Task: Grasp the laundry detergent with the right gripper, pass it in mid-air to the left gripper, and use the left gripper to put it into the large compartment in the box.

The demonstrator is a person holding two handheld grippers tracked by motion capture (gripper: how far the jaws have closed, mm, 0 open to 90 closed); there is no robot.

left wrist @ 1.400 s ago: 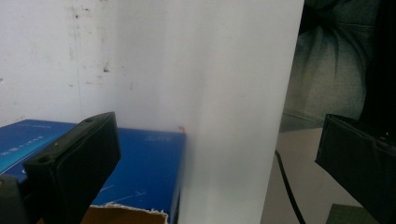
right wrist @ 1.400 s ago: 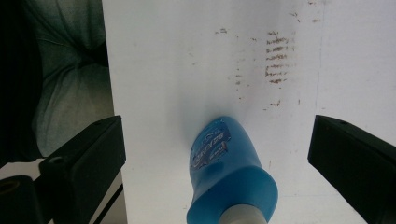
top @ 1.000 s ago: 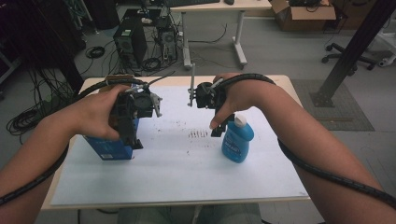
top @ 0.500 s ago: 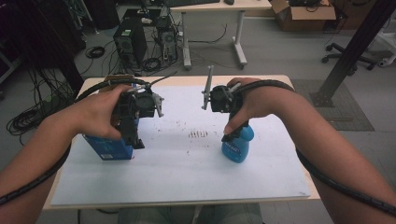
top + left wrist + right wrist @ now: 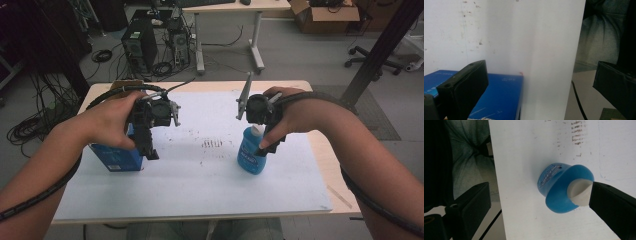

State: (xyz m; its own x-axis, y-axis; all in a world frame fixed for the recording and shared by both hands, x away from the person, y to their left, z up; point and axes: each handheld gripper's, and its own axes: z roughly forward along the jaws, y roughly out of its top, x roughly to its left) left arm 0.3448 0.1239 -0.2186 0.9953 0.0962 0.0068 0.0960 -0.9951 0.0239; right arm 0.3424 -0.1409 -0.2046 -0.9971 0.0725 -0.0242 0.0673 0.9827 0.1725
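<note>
Blue bottle (image 5: 559, 192) | right tongs (image 5: 536, 205) wide apart, above it | left tongs (image 5: 536, 87) wide apart over blue box (image 5: 499, 100)

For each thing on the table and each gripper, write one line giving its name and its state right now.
Blue bottle: upright on the white board, white cap on, one jaw of the right gripper beside the cap.
Blue box: closed, resting on the board under the left gripper.
Left gripper: jaws wide open, above the box, gripping nothing.
Right gripper: jaws wide open, above the bottle, not clamped.
White board: flat on the table, smudged with dark marks.
</note>
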